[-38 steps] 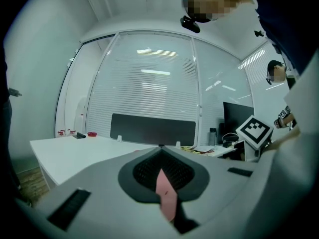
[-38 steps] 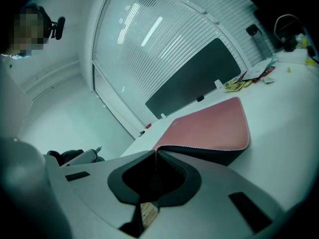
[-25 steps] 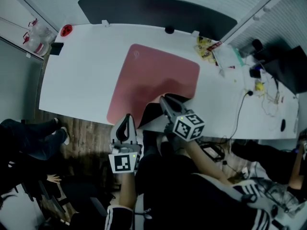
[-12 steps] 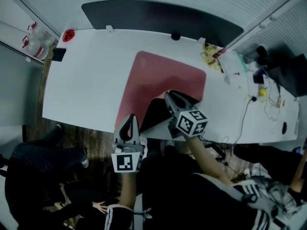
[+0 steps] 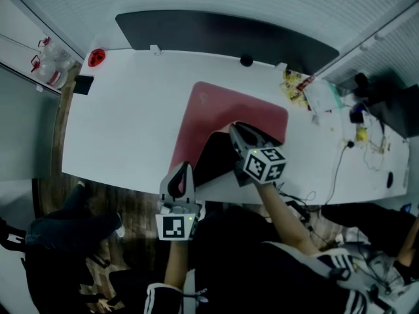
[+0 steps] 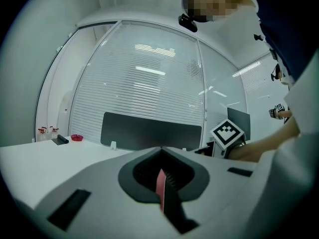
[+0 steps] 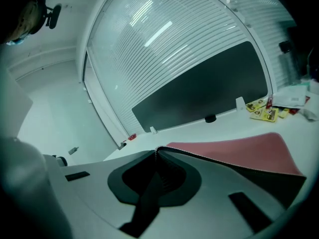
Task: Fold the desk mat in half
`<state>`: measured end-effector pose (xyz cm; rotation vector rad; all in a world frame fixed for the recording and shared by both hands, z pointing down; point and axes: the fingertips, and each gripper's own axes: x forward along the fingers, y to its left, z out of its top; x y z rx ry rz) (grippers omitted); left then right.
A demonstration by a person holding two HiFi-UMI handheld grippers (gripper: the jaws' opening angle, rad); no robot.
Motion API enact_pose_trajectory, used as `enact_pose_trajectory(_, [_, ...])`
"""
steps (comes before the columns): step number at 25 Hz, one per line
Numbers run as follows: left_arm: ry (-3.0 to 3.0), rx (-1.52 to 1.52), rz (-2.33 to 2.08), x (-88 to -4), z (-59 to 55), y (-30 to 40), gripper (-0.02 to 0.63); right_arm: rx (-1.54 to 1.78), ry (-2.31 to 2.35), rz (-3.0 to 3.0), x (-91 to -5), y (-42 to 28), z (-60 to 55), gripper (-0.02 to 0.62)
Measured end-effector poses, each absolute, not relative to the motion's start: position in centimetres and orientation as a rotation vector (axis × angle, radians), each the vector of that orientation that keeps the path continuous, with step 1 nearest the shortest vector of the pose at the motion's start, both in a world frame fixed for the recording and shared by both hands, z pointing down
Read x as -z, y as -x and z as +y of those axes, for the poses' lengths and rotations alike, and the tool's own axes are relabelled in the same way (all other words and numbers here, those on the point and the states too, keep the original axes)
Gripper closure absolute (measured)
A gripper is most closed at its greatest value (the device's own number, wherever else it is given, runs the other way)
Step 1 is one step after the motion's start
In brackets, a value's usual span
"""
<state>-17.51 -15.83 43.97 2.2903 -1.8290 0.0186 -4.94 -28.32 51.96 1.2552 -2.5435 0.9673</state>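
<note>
Far left on the white surface (image 5: 124,110) there is one small red thing (image 5: 97,57), well clear of my work. Next comes my left gripper (image 5: 182,175) at the near edge of the surface. Its fingers (image 6: 99,188) are pressed together on the near left corner of the desk mat (image 5: 229,110). In the left gripper view only a thin pink sliver of the mat (image 6: 160,183) shows in the pinch.

The mat lies mid-surface, pink side up, and its far part is flat. The near edge is lifted off, so the black underside (image 5: 213,159) faces me.

To the right, my right gripper (image 5: 237,133) has its fingers (image 7: 214,193) clamped shut on the near right corner. From that pinch the pink sheet (image 7: 234,148) runs off to the right.

The relation that matters is that the mat's far edge lies straight ahead of both grips, toward the one dark panel (image 5: 222,31) at the back. The right grip is over the mat and nearer that far edge. The left grip sits back at the surface's near edge, so the edge I hold runs askew. I judge the left side must go forward further for the corners to land square. I cannot tell the mat's long axis for sure while it is half raised.

The count is one mat, two grippers both on it, and one cluster of packets (image 5: 298,84) at the far right.
</note>
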Motion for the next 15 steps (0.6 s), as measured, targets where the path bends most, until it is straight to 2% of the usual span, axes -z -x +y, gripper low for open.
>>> enact_pose_trajectory(15, [-2.259,0.028,-1.811,-44.3,-18.4,20.2,0.603,-0.907,-1.267,-2.521,-52.4,8.7,-35.6,0.580])
